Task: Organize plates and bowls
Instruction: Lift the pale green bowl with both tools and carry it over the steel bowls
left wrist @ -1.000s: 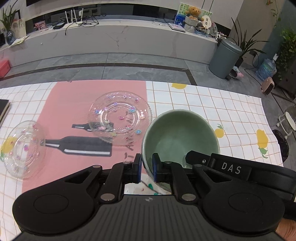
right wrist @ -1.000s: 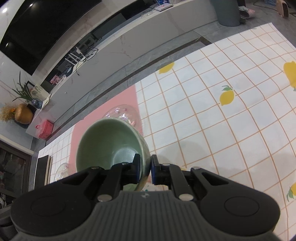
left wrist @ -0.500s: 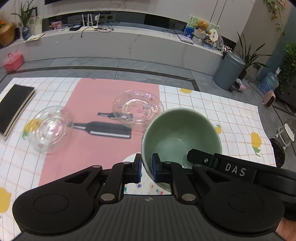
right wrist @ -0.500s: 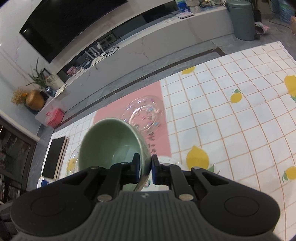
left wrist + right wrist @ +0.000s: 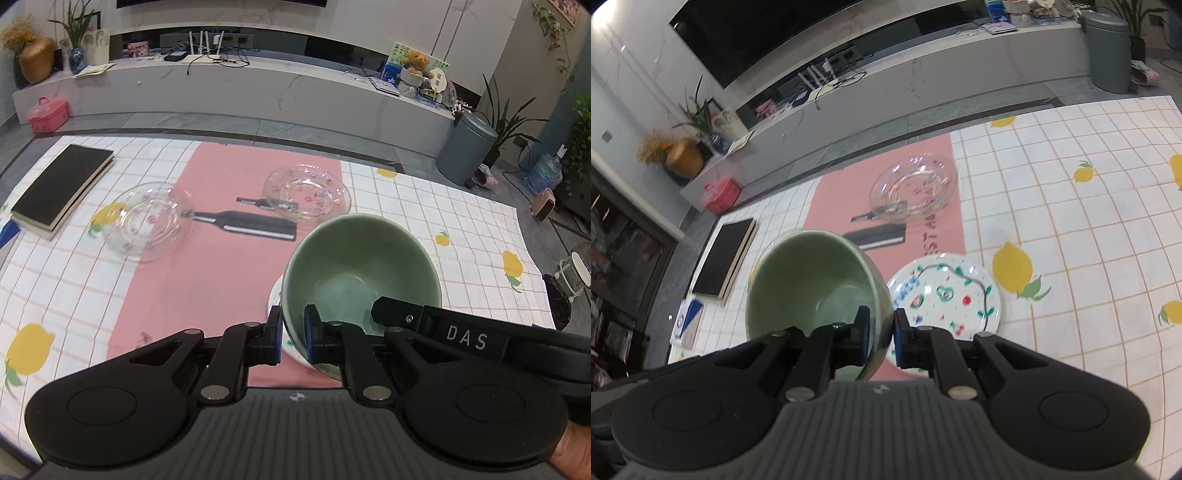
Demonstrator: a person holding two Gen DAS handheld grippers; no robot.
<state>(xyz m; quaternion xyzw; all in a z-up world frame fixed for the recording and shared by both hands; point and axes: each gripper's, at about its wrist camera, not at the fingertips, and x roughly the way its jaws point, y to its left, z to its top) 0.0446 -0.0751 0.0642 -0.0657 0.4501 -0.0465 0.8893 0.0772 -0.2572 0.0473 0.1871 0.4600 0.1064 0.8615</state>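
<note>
Both tongs, left (image 5: pixel 292 335) and right (image 5: pixel 878 336), clamp the green bowl's (image 5: pixel 360 266) rim; the right tongs' arm, crossing the bowl, reads "DAS".

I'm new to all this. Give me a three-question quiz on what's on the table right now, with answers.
1. True or false: both hand-held grippers pinch the green bowl.
2. How many clear glass dishes lie on the cloth?
3. What lies left of the glass dishes in the left view: A book, B kettle, C pan?

Key:
1. True: the left hand-held gripper and the right hand-held gripper each clamp its rim.
2. Two: the near dish and the far dish.
3. A, the book.
</note>
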